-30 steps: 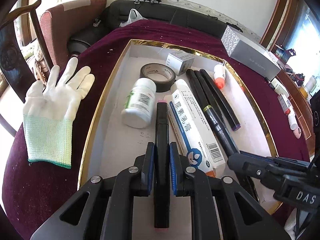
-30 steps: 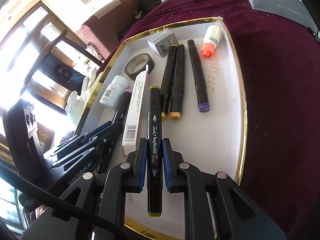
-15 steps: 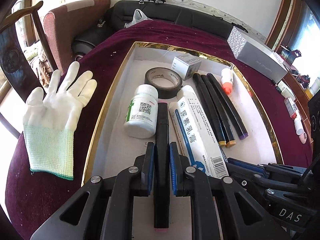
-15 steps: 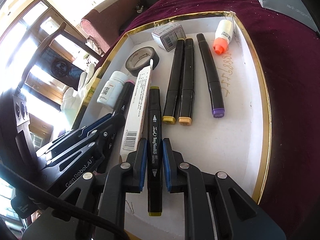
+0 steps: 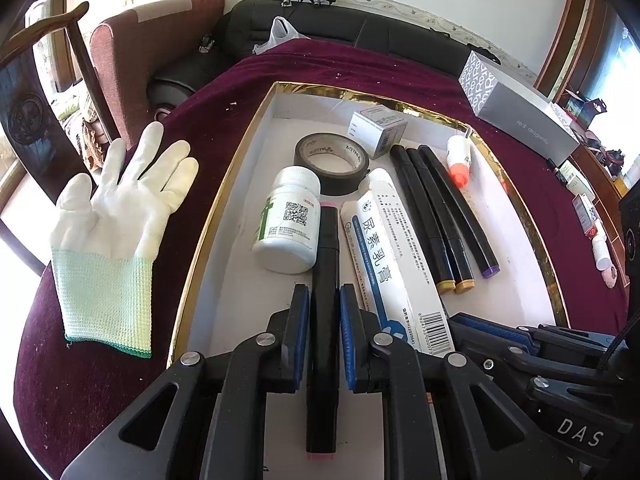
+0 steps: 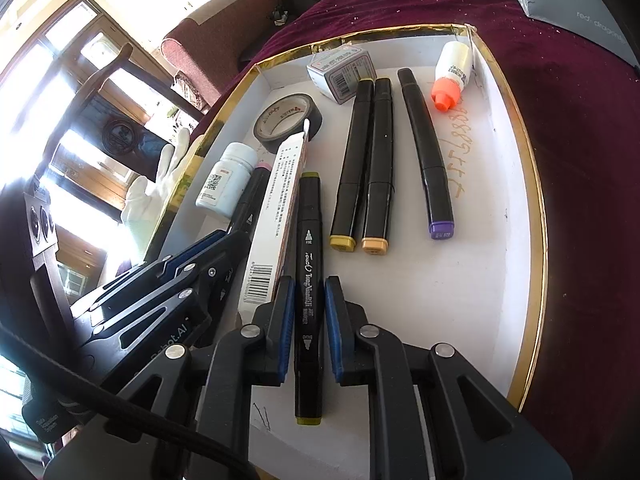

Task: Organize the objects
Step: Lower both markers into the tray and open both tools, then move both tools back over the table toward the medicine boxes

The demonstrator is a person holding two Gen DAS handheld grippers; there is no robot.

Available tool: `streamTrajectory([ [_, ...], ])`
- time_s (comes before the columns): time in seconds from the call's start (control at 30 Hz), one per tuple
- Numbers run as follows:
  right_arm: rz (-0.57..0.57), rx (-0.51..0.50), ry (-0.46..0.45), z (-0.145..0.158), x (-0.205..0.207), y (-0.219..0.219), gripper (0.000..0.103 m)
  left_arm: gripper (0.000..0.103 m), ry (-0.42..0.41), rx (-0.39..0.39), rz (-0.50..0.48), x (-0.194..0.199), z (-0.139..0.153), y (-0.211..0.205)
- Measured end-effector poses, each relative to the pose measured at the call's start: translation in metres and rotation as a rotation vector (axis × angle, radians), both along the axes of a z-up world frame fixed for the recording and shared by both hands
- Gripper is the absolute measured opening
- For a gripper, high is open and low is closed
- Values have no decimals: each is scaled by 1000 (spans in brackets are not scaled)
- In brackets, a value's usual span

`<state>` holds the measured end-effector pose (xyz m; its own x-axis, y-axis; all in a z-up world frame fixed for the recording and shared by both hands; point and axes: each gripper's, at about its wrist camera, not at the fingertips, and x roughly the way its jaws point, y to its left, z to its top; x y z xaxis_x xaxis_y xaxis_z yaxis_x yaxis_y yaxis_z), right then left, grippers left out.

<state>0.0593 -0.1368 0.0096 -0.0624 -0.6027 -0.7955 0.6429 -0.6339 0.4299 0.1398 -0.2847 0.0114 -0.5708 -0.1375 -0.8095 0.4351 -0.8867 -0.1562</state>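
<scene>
Left wrist view: the left gripper [image 5: 324, 312] is clamped on a black pink-capped marker [image 5: 326, 280], low over the gold-rimmed tray [image 5: 224, 208], between the white pill bottle [image 5: 290, 220] and the long ointment box [image 5: 394, 268].

Right wrist view: the right gripper [image 6: 308, 308] is pinched tight on an olive-capped marker [image 6: 308, 264], right beside that ointment box [image 6: 276, 216].

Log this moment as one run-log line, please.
left gripper: shut on pink-capped marker | right gripper: shut on olive-capped marker | both over white tray | three markers already laid side by side
</scene>
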Motion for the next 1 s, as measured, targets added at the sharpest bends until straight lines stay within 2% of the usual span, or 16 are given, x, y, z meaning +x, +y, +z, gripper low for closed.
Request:
streamTrajectory([
  [0.1,2,-15,12,5,2,3,14,19,-1,21,2,2,1,1],
  [0.23,0,-35,36,17,5,9,18,35,7,37,-3,6,8,8],
  [0.3,-11,-43,46,22,6,14,24,38,18,34,-4,10,14,12],
  [0.47,-56,-72,86,42,5,48,25,39,80,81,6,26,34,15],
  [0.5,-74,-80,109,51,5,61,27,39,108,97,6,33,42,15],
  [0.6,-125,-93,176,74,4,95,41,42,179,123,-6,47,64,22],
  [0.77,-240,-96,297,123,6,169,45,49,292,142,-69,63,101,45],
  [0.8,-269,-91,326,136,7,186,49,51,313,142,-94,65,110,54],
  [0.83,-296,-84,354,147,7,201,57,53,327,143,-112,65,116,60],
  [0.93,-403,-43,461,183,4,251,69,56,354,132,-177,62,132,83],
  [1.0,-476,-10,517,199,-5,278,73,56,355,119,-213,56,137,98],
])
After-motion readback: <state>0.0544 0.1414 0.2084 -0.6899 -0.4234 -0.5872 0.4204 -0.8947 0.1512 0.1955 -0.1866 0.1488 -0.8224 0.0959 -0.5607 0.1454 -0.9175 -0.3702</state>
